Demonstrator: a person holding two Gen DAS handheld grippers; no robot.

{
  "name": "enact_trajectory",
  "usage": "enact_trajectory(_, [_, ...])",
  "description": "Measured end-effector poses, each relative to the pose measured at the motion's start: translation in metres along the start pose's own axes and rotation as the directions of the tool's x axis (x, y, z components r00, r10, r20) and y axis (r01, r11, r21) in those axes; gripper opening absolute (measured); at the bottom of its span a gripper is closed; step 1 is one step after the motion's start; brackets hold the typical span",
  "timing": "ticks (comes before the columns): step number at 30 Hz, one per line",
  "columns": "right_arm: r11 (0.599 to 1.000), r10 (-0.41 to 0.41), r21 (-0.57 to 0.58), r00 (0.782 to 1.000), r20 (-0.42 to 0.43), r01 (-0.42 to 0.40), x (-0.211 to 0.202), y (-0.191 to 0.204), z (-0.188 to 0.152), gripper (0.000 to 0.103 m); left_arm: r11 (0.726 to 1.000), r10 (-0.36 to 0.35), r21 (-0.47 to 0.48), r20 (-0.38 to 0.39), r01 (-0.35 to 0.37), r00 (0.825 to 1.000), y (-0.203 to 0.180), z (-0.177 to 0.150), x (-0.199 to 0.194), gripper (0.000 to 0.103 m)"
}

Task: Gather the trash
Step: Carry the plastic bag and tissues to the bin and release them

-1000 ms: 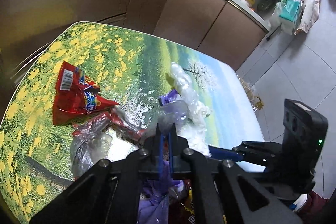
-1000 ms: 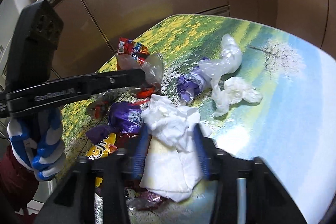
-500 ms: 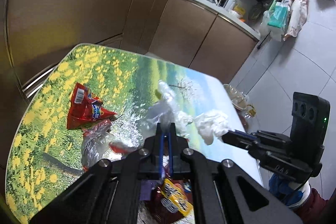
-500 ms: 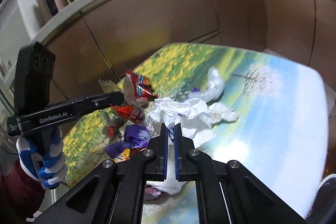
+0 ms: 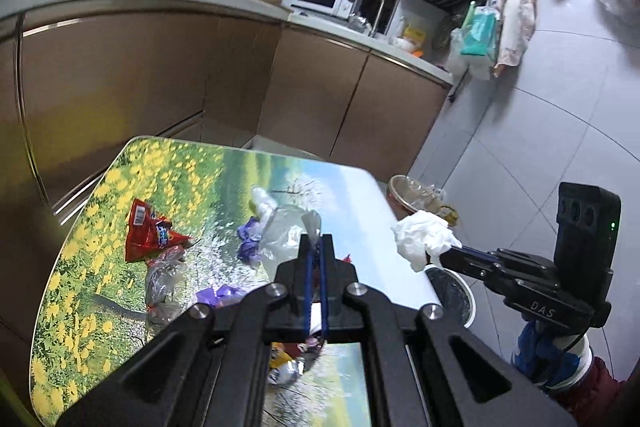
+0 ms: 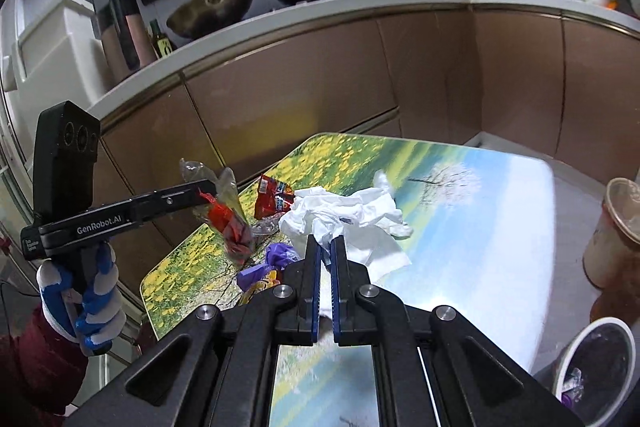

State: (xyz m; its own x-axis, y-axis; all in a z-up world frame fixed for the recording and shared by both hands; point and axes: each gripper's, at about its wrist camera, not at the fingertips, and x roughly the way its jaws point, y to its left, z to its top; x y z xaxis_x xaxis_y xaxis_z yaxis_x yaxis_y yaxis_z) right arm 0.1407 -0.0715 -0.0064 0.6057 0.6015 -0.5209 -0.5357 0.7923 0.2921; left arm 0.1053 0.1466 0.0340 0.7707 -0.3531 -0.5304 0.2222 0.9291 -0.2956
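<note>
L wrist view: left gripper [image 5: 315,247] clamped on a clear plastic wrapper [image 5: 290,231], held up off the table [image 5: 360,195] — prob. for carrying to the bin [image 5: 454,293] at 4 o'clock. Red snack bag [image 5: 150,237] lies on the table at 9 o'clock.

R wrist view: right gripper [image 6: 325,251] pinched tight on a white tissue wad [image 6: 340,213], raised clear of the table — bin [image 6: 600,359] sits at 4 o'clock w/ scraps inside, so drop looks next. Purple wrappers [image 6: 276,259] on the table at 10 o'clock.
</note>
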Motion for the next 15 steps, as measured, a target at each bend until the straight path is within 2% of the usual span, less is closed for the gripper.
enact_trajectory(7, [1.0,-0.02,0.008,0.998,0.066,0.02,-0.055,-0.004,-0.013,0.004,0.999,-0.008,0.041,0.018,0.007,1.0,-0.034,-0.004,-0.02,0.002])
enact_trajectory(15, [0.998,-0.047,0.045,0.989,0.137,0.042,-0.102,-0.022,-0.027,0.005,0.995,-0.024,0.1,0.01,0.023,1.0,-0.077,-0.003,-0.02,0.002])
